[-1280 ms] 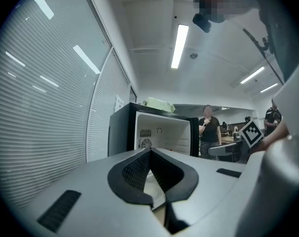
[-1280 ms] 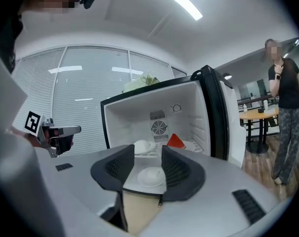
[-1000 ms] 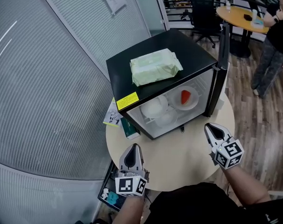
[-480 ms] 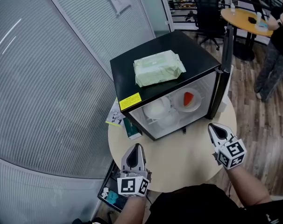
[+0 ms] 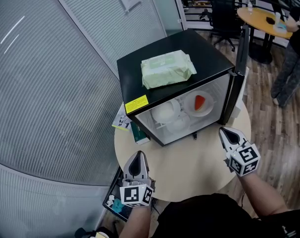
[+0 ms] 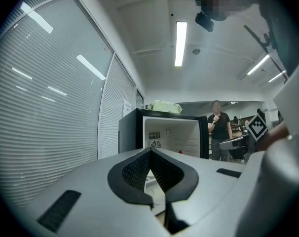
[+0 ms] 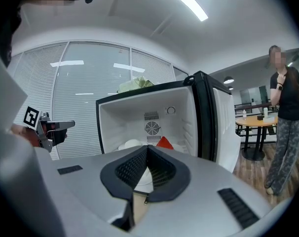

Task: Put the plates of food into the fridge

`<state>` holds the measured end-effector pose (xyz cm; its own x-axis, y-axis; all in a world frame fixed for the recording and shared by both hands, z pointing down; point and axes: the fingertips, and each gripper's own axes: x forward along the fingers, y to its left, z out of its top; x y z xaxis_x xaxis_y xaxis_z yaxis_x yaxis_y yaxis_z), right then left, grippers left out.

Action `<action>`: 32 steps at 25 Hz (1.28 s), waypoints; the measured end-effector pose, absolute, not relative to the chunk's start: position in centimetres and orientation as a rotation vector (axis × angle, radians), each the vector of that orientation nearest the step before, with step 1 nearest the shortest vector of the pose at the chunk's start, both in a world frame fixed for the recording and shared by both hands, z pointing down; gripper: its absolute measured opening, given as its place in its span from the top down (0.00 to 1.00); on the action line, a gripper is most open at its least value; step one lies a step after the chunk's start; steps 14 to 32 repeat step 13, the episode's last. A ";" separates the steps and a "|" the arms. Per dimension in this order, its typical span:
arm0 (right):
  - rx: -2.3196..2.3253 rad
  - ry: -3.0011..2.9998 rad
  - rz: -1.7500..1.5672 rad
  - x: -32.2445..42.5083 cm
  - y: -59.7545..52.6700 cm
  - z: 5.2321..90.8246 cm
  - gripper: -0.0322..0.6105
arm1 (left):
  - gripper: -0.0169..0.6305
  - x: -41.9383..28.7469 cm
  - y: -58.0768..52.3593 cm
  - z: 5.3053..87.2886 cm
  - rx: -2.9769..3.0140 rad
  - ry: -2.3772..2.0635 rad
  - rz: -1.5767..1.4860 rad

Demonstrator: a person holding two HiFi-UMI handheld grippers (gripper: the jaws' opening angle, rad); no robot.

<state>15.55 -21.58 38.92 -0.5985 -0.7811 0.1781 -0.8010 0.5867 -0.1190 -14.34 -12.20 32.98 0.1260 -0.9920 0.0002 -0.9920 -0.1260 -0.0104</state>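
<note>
A black mini fridge (image 5: 155, 71) stands on the round table (image 5: 189, 170) with its door (image 5: 239, 58) swung open to the right. Inside sit a white plate with a red piece of food (image 5: 199, 103), a plate with white food (image 5: 165, 113) and another white plate (image 5: 179, 126) lower down. My left gripper (image 5: 138, 155) is shut and empty at the table's near left edge. My right gripper (image 5: 222, 131) is shut and empty in front of the door's foot. In the right gripper view the shut right gripper (image 7: 147, 148) points at the red food (image 7: 164, 143). In the left gripper view the shut left gripper (image 6: 150, 150) points at the fridge (image 6: 171, 135).
A green pack of wipes (image 5: 167, 69) lies on the fridge top. Small boxes (image 5: 132, 131) stand at the fridge's left side. A person (image 5: 293, 48) stands at the right by a yellow table (image 5: 264, 16). A slatted glass wall (image 5: 51, 83) runs along the left.
Both grippers stay low in front of the fridge. The left one has dropped back a little toward the table's edge. The plates have not moved.
</note>
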 end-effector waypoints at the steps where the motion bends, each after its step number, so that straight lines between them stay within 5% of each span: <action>1: 1.354 -2.701 0.285 15.7 -21.7 38.9 0.94 | 0.97 -14.3 -12.2 33.0 -2.350 2.071 -0.010; 32: 1.404 -2.700 0.265 15.4 -19.6 38.3 0.94 | 0.97 -15.2 -10.2 31.0 -2.333 2.093 0.029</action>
